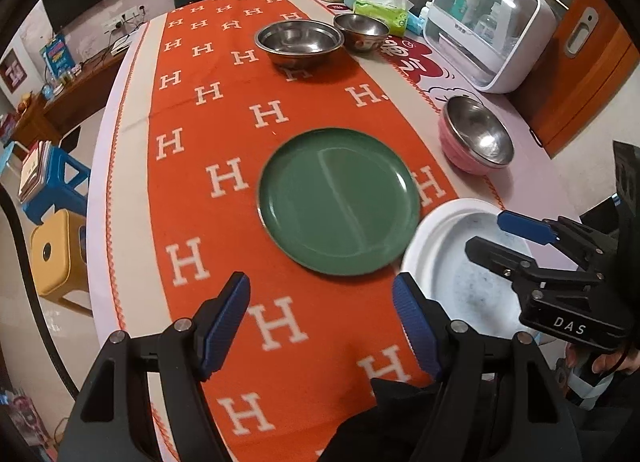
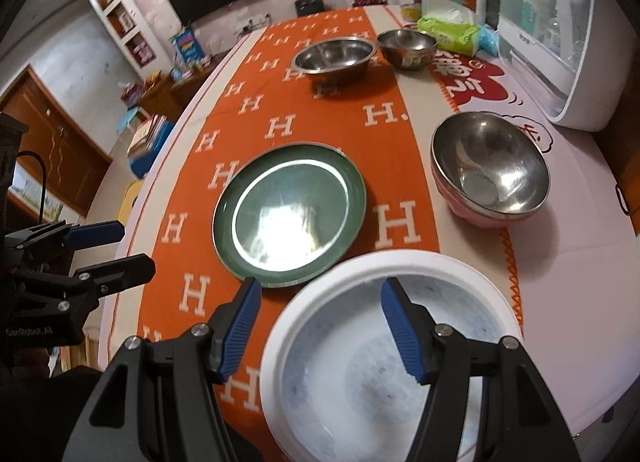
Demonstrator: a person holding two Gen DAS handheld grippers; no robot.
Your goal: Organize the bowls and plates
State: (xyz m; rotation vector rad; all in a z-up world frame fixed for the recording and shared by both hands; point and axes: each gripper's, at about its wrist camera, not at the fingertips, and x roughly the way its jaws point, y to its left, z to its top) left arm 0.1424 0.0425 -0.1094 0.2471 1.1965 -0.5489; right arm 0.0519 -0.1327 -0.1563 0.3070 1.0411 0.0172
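**Both tongs open above the plates**

The left tongs (image 1: 322,318) hang open over the orange cloth (image 1: 224,110), holding nothing. The right tongs (image 2: 318,326) gape over the white plate (image 2: 320,342), empty too. The green plate (image 1: 340,200) lies beside the white one on the table (image 2: 580,254). A pink bowl (image 2: 490,170) sits near; two steel bowls (image 1: 299,40) stand farther back.
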